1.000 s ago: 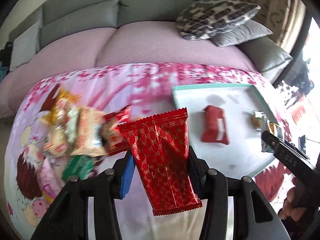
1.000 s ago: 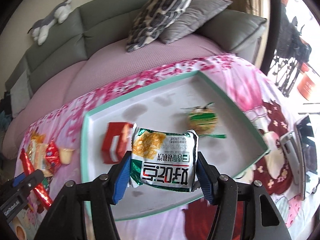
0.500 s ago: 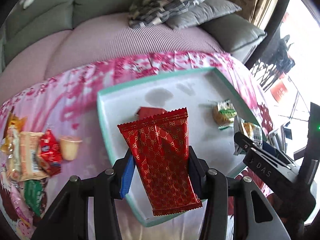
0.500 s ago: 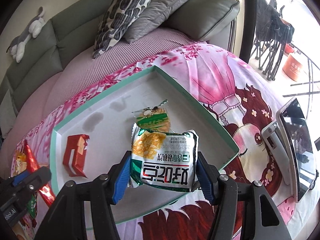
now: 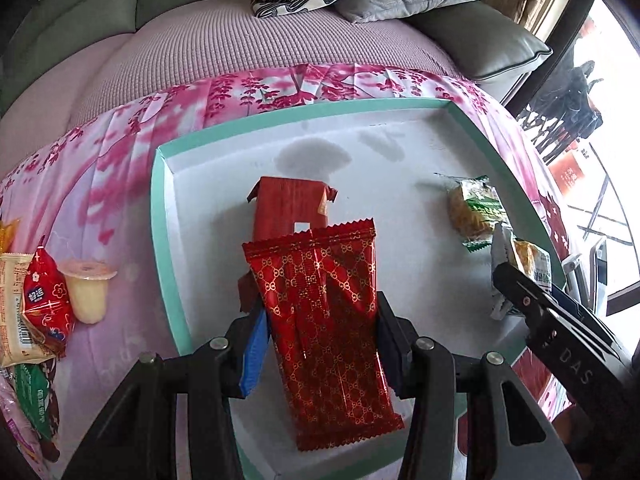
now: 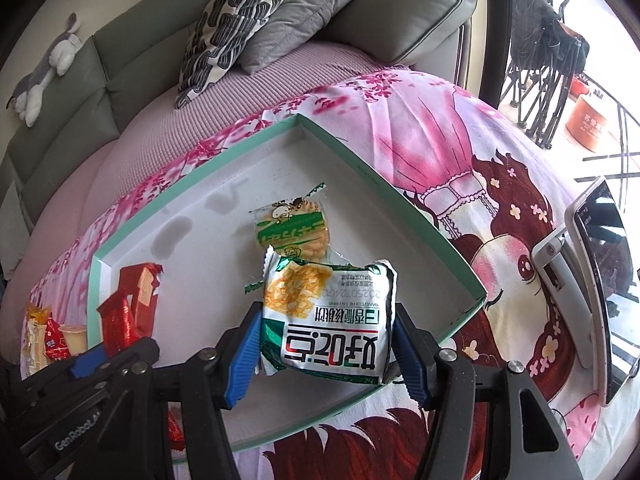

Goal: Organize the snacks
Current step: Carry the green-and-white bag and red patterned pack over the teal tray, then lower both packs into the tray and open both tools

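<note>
A: While both packets hang over the tray (image 5: 160,216), how will they handle, do you think?

B: Light, both of them, I judge. The left gripper (image 5: 320,344) is clenched on the red wrapper (image 5: 324,320), with its pads on the two long edges near the middle. The foil looks thin and slippery, and it creases easily, so a soft squeeze at the edges is better than a hard one

A: And the other one?

B: The right gripper (image 6: 326,344) is grasping the white and green packet (image 6: 328,320) by its two sides. This packet is puffy, probably with air and a brittle biscuit inside, so it can crack if the jaws press more

A: Where are they exactly?

B: The red wrapper is above the near left part of the tray, just in front of the red box (image 5: 288,208) that lies inside. The white and green packet is above the near middle, close to the small green snack (image 6: 294,228) on the tray floor. Other snacks, like the jelly cup (image 5: 88,292), wait on the pink cloth (image 5: 120,152) outside the tray
</note>
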Demonstrator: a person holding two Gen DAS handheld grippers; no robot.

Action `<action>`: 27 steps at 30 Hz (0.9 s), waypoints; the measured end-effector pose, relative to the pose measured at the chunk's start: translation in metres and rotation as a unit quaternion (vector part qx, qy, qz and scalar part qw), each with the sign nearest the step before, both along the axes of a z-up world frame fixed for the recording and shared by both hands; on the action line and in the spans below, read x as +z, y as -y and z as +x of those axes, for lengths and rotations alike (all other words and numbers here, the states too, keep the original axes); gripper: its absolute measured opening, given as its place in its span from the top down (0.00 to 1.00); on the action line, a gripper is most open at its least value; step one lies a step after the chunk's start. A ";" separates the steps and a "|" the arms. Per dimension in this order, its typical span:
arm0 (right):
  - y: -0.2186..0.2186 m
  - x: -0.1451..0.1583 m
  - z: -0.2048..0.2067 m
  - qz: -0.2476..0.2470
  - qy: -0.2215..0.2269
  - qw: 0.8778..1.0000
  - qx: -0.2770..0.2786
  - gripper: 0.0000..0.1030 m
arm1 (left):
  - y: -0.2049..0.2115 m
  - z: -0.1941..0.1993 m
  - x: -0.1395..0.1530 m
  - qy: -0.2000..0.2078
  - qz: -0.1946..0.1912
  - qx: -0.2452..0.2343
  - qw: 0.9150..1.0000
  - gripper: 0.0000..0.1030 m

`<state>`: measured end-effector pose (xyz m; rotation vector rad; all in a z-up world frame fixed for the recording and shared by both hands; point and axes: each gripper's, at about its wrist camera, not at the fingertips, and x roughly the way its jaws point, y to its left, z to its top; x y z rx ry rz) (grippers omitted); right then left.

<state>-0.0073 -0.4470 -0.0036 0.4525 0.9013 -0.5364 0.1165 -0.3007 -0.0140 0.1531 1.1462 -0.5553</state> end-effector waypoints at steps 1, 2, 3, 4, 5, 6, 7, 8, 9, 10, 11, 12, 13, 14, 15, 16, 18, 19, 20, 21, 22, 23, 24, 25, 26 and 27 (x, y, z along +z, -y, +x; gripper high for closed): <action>0.000 0.000 0.001 -0.002 -0.001 1.000 0.002 0.38 | 0.000 0.002 -0.001 -0.010 0.002 0.003 1.000 0.51; -0.001 0.000 0.001 -0.004 -0.001 1.000 0.003 0.38 | 0.000 0.005 -0.002 -0.010 0.002 0.006 1.000 0.51; -0.002 0.000 0.001 -0.005 -0.002 1.000 0.004 0.38 | 0.001 0.007 -0.003 -0.010 0.002 0.007 1.000 0.51; -0.002 0.000 0.002 -0.005 -0.003 1.000 0.006 0.38 | 0.001 0.009 -0.004 -0.010 0.001 0.009 1.000 0.51; -0.002 0.000 0.003 -0.005 -0.003 1.000 0.007 0.38 | 0.002 0.011 -0.004 -0.009 -0.001 0.010 1.000 0.51; -0.003 0.000 0.003 -0.006 -0.003 1.000 0.008 0.38 | 0.003 0.012 -0.004 -0.009 -0.001 0.011 1.000 0.51; -0.003 0.000 0.003 -0.006 -0.004 1.000 0.009 0.38 | 0.004 0.013 -0.004 -0.009 0.000 0.012 1.000 0.51; -0.003 0.000 0.003 -0.007 -0.005 1.000 0.010 0.38 | 0.004 0.013 -0.004 -0.008 0.001 0.012 1.000 0.51; -0.003 0.000 0.004 -0.007 -0.006 1.000 0.010 0.38 | 0.004 0.013 -0.003 -0.008 0.001 0.013 1.000 0.51; -0.003 0.000 0.004 -0.007 -0.006 1.000 0.011 0.38 | 0.004 0.013 -0.003 -0.009 0.001 0.014 1.000 0.51; -0.003 0.000 0.004 -0.006 -0.006 1.000 0.013 0.38 | 0.003 0.012 -0.003 -0.012 0.000 0.018 1.000 0.48; -0.003 -0.001 0.004 -0.006 -0.007 1.000 0.015 0.38 | 0.003 0.012 -0.004 -0.014 0.000 0.021 1.000 0.47; -0.004 -0.001 0.005 -0.006 -0.010 1.000 0.018 0.37 | 0.002 0.012 -0.005 -0.018 -0.001 0.024 1.000 0.43; -0.004 -0.002 0.006 -0.007 -0.012 1.000 0.020 0.37 | 0.000 0.011 -0.005 -0.023 -0.006 0.028 0.999 0.40; -0.005 -0.002 0.006 -0.007 -0.014 1.000 0.022 0.37 | -0.002 0.010 -0.004 -0.024 -0.009 0.030 0.999 0.40; -0.005 -0.003 0.007 -0.007 -0.015 1.000 0.023 0.37 | -0.003 0.009 -0.003 -0.023 -0.010 0.030 0.999 0.40; -0.006 -0.002 0.007 -0.009 -0.016 1.000 0.025 0.37 | -0.005 0.007 0.000 -0.019 -0.011 0.030 0.999 0.40; -0.007 -0.001 0.007 -0.010 -0.016 0.999 0.027 0.37 | -0.006 0.007 0.002 -0.019 -0.014 0.031 0.999 0.39; -0.007 0.000 0.007 -0.011 -0.015 0.999 0.029 0.36 | -0.008 0.007 0.005 -0.019 -0.016 0.034 0.999 0.39; -0.008 0.000 0.007 -0.011 -0.013 0.999 0.032 0.35 | -0.010 0.007 0.008 -0.017 -0.016 0.037 0.999 0.39; -0.009 0.002 0.008 -0.011 -0.011 0.999 0.035 0.32 | -0.012 0.006 0.010 -0.015 -0.018 0.039 0.999 0.39; -0.010 0.003 0.008 -0.013 -0.009 0.999 0.037 0.27 | -0.015 0.006 0.014 -0.012 -0.019 0.043 0.999 0.39; -0.011 0.004 0.008 -0.014 -0.006 0.999 0.039 0.25 | -0.019 0.005 0.016 -0.009 -0.018 0.048 0.999 0.38; -0.012 0.006 0.008 -0.015 -0.002 0.999 0.043 0.21 | -0.022 0.004 0.018 -0.007 -0.017 0.051 0.998 0.37; -0.013 0.007 0.008 -0.017 0.001 0.999 0.046 0.18 | -0.026 0.004 0.021 -0.002 -0.016 0.058 0.998 0.33; -0.014 0.009 0.008 -0.019 0.003 0.999 0.048 0.17 | -0.031 0.003 0.023 0.002 -0.016 0.064 0.998 0.31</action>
